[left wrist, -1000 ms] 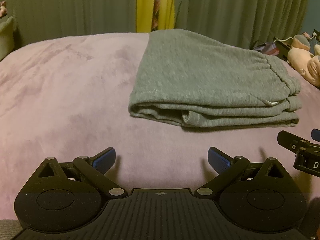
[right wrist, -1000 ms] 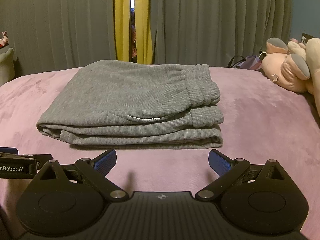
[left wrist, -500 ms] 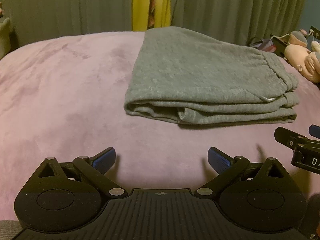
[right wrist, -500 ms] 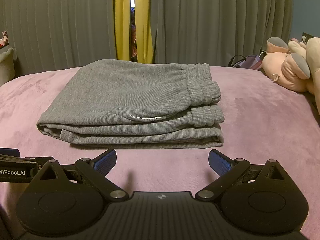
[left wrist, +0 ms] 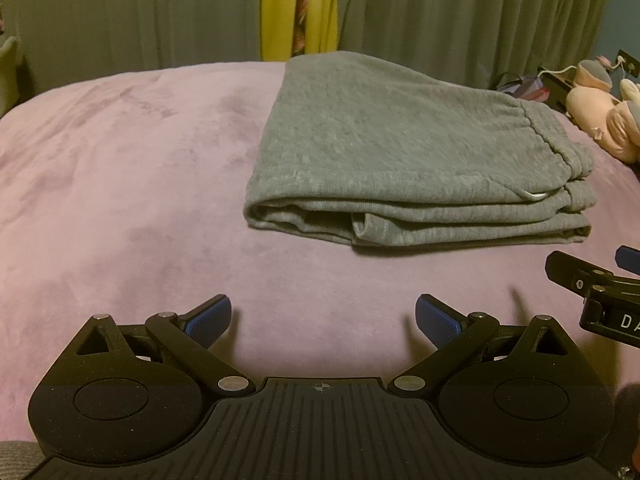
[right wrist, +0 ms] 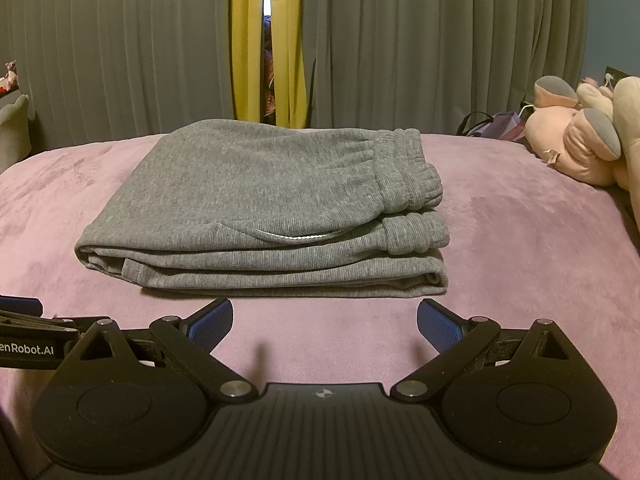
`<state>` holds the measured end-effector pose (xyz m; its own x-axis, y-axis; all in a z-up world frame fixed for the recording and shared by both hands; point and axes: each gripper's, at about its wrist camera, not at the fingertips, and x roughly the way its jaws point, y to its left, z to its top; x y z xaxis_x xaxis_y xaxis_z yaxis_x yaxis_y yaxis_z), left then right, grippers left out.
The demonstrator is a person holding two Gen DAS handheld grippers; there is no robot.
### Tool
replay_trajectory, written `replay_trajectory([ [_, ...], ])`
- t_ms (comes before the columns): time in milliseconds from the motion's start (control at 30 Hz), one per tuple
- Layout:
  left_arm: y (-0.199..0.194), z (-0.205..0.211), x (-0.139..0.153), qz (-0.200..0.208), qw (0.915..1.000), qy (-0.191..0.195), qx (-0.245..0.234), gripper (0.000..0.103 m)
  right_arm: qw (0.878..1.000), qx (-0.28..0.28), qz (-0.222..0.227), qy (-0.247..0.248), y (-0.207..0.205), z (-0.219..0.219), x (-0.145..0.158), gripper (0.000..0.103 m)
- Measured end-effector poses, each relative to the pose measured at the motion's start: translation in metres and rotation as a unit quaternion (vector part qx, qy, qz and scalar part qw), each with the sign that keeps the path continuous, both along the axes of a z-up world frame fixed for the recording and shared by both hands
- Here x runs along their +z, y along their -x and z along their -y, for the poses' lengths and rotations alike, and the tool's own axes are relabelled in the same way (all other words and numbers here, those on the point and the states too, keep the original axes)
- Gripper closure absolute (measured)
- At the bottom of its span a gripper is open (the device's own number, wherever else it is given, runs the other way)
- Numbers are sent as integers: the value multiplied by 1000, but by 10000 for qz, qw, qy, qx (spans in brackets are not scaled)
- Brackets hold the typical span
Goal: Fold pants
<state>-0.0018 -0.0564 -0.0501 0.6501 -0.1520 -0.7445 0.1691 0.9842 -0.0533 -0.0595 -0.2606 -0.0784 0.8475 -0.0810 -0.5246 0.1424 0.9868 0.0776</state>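
Grey sweatpants (right wrist: 260,204) lie folded in a flat stack on a purple bedspread (right wrist: 520,248), waistband to the right. They also show in the left wrist view (left wrist: 400,152), ahead and to the right. My left gripper (left wrist: 323,318) is open and empty, low over the bedspread, short of the stack. My right gripper (right wrist: 325,322) is open and empty, just in front of the stack's near edge. Each gripper shows at the edge of the other's view.
Pink plush toys (right wrist: 576,136) lie at the bed's right side. Grey curtains (right wrist: 400,40) with a yellow strip (right wrist: 240,40) hang behind the bed. The bedspread (left wrist: 120,180) stretches bare to the left of the pants.
The left wrist view has shifted slightly, so the pants sit a little higher and further left in it. The right gripper has barely moved. Both stay open.
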Motion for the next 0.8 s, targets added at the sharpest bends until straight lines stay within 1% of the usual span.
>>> replay_trajectory([
  [800,1,2,0,15,10000,-12,-61,1,10000,-5,-13,8,0,-1,-1,4],
])
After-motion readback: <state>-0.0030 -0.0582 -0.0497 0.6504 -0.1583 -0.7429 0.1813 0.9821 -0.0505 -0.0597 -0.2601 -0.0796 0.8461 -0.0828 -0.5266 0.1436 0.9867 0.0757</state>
